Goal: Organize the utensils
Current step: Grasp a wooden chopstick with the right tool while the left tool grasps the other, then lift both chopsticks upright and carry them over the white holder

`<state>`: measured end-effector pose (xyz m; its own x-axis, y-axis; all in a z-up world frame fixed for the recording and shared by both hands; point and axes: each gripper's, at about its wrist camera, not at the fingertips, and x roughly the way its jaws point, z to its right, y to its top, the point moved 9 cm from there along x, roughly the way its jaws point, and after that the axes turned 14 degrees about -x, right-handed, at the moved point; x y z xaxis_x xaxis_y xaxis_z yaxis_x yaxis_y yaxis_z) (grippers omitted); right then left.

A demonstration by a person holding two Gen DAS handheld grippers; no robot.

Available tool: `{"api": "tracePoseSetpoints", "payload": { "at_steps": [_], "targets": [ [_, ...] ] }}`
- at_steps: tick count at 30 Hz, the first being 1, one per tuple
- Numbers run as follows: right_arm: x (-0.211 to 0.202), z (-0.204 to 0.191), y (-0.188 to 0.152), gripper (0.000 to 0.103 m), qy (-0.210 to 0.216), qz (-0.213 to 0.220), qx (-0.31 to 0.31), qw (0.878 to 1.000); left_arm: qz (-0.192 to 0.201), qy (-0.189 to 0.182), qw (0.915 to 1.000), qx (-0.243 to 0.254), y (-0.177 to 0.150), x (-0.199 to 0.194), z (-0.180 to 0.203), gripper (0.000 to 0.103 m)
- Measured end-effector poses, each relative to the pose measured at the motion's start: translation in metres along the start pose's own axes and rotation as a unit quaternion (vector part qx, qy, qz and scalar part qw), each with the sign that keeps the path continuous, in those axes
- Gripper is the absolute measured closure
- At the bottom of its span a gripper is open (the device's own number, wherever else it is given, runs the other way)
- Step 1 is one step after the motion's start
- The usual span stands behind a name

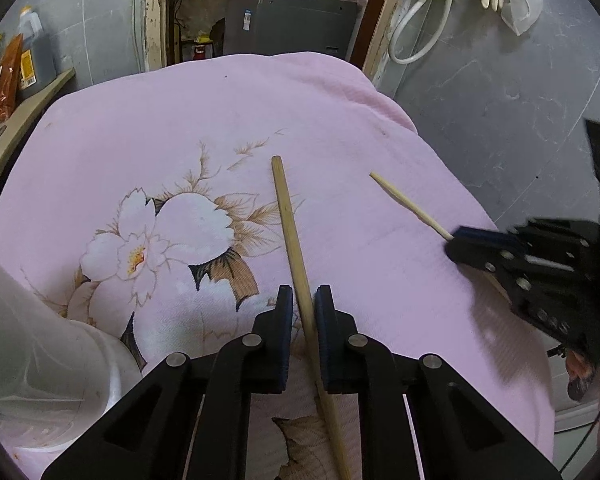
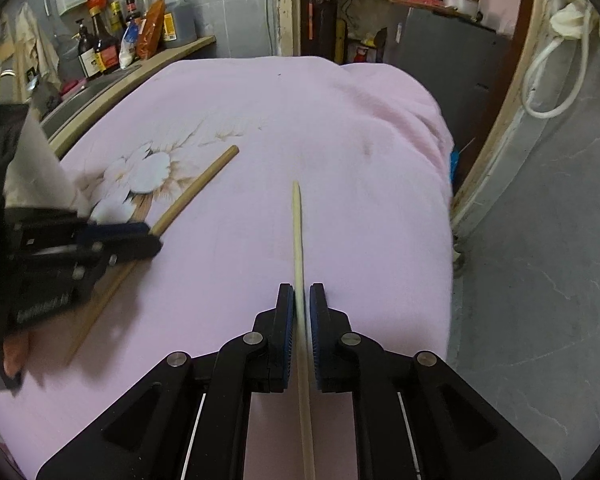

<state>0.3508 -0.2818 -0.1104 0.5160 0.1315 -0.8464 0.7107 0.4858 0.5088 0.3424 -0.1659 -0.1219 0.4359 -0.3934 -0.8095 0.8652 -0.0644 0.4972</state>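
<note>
A thick wooden stick (image 1: pixel 288 216) lies on the pink flowered cloth (image 1: pixel 260 100). My left gripper (image 1: pixel 303 294) is shut on its lower part, and the far end points away from me. The right wrist view shows that stick (image 2: pixel 204 180) coming out of the left gripper (image 2: pixel 148 236) at the left. A thin pale chopstick (image 2: pixel 297 220) runs straight ahead between the pads of my right gripper (image 2: pixel 301 290), which is shut on it. In the left wrist view the right gripper (image 1: pixel 456 240) is blurred at the right, with the thin chopstick (image 1: pixel 408 202) pointing up and left from it.
A white plastic container (image 1: pixel 40 340) stands at the cloth's near left. Bottles and packets (image 2: pixel 112 44) line a ledge at the far left. Grey floor (image 2: pixel 540 280) lies past the cloth's right edge. A doorway with shelves (image 1: pixel 260 8) is behind.
</note>
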Motion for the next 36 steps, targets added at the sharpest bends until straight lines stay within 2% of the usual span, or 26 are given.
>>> {"api": "tracePoseSetpoints", "payload": {
  "at_steps": [5, 11, 15, 17, 21, 25, 28, 30, 32, 36],
  "targets": [
    [0.019, 0.003, 0.017, 0.096, 0.010, -0.014, -0.007, 1.000, -0.001, -0.005, 1.0000, 0.000, 0.001, 0.001, 0.002, 0.094],
    [0.023, 0.007, 0.020, 0.096, 0.017, -0.021, 0.000, 1.000, -0.002, -0.008, 1.0000, -0.003, 0.003, 0.003, 0.002, 0.096],
    [0.016, 0.009, 0.017, 0.099, 0.026, -0.013, 0.035, 0.999, 0.010, -0.001, 0.9999, -0.011, 0.000, -0.001, 0.003, 0.098],
    [0.006, 0.005, 0.016, 0.100, 0.041, 0.009, 0.054, 0.998, 0.018, -0.004, 0.9998, -0.010, -0.004, -0.007, 0.005, 0.099],
    [-0.023, -0.003, 0.011, 0.100, 0.035, 0.077, 0.069, 0.994, 0.038, -0.020, 0.9990, -0.014, -0.010, -0.025, 0.010, 0.099],
    [-0.061, -0.017, 0.009, 0.100, 0.014, 0.155, 0.068, 0.985, 0.093, -0.025, 0.9953, -0.009, -0.010, -0.054, 0.013, 0.099],
    [-0.094, -0.029, 0.013, 0.100, -0.020, 0.224, 0.050, 0.973, 0.157, -0.035, 0.9869, -0.008, -0.007, -0.083, 0.017, 0.099],
    [-0.120, -0.037, 0.016, 0.100, -0.042, 0.278, 0.044, 0.959, 0.202, -0.038, 0.9786, -0.008, -0.005, -0.102, 0.020, 0.099],
    [-0.137, -0.043, 0.025, 0.100, -0.058, 0.316, 0.039, 0.946, 0.254, -0.033, 0.9666, -0.006, -0.002, -0.125, 0.021, 0.099],
    [-0.172, -0.058, 0.049, 0.100, -0.069, 0.390, 0.031, 0.918, 0.350, -0.054, 0.9352, -0.012, 0.007, -0.174, 0.022, 0.099]
  ]
}}
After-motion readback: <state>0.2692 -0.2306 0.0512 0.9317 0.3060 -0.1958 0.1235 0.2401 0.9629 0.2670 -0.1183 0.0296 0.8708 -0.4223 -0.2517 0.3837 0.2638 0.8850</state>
